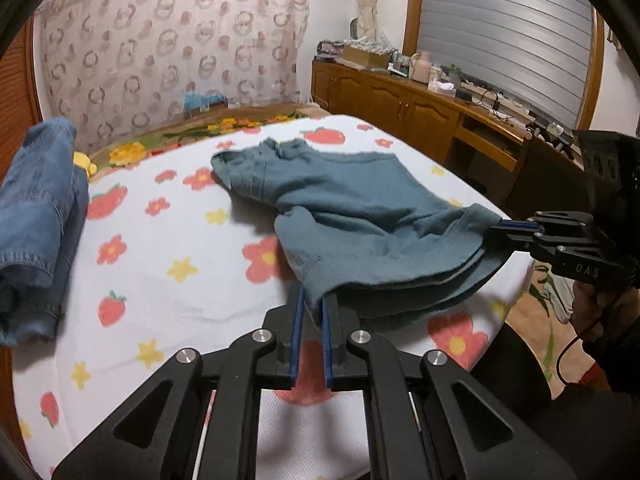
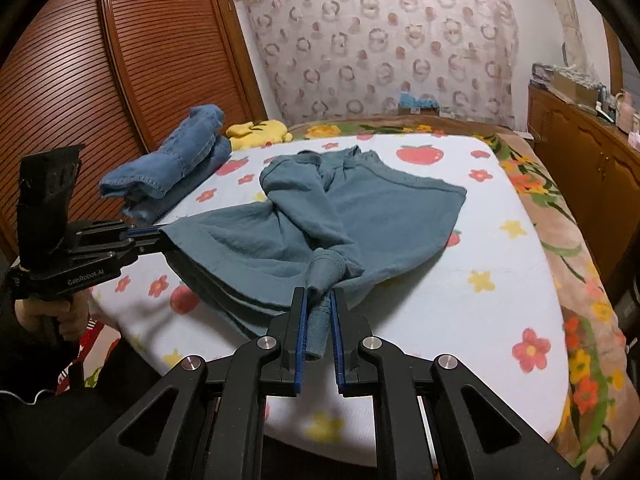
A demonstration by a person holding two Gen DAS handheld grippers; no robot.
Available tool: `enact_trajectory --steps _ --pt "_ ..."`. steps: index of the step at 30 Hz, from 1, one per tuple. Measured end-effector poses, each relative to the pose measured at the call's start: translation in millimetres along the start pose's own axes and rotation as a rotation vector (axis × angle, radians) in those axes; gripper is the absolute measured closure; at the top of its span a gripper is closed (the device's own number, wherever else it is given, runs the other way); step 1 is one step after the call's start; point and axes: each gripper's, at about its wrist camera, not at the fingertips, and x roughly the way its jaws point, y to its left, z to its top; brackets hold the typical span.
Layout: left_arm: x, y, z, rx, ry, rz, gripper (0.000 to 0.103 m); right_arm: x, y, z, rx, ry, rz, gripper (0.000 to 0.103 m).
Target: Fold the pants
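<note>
Both grippers pinch the near edge of the teal pants (image 1: 360, 216) on the bed (image 1: 160, 280): left gripper (image 1: 314, 300) one corner, right gripper (image 2: 320, 300) the other. Folding has started; next, carry this edge over to the far end.

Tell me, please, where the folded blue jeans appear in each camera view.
Left wrist view: the folded blue jeans lie at the far left edge, on the bed.
Right wrist view: the jeans lie upper left of centre, beside the wardrobe.
Shared landmark: the yellow plush toy next to them.
</note>
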Motion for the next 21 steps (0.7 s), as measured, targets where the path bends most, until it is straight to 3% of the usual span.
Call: enact_trajectory --steps 4,6,9,12,14,17,21 --pt "-1.4 2.0 -4.5 0.003 0.019 0.008 0.09 -0.1 -3.2 -2.3 0.0 0.026 -0.004 0.092" --pt "-5.5 3.5 -5.2 0.005 0.009 0.017 0.081 -2.0 0.6 -0.8 -0.004 0.031 -0.012 0.092" --pt "-11.4 8.8 -3.9 -0.007 -0.014 0.022 0.054 -4.6 6.4 1.0 -0.008 0.033 -0.021 0.092" --pt "-15.3 17.1 -1.2 -0.022 -0.038 0.038 0.047 -6.0 17.2 5.7 -0.013 0.03 -0.033 0.092" --pt "-15.8 23.8 0.8 -0.036 -0.055 0.051 0.029 -8.5 20.1 7.5 -0.018 0.023 -0.039 0.089" --pt "-12.0 33.6 2.7 -0.06 -0.068 0.054 0.026 -15.3 23.9 9.7 -0.04 0.005 -0.056 0.089" --pt "-3.9 46.8 5.2 -0.09 -0.087 0.081 0.026 -20.4 23.8 14.5 -0.051 -0.02 -0.066 0.074"
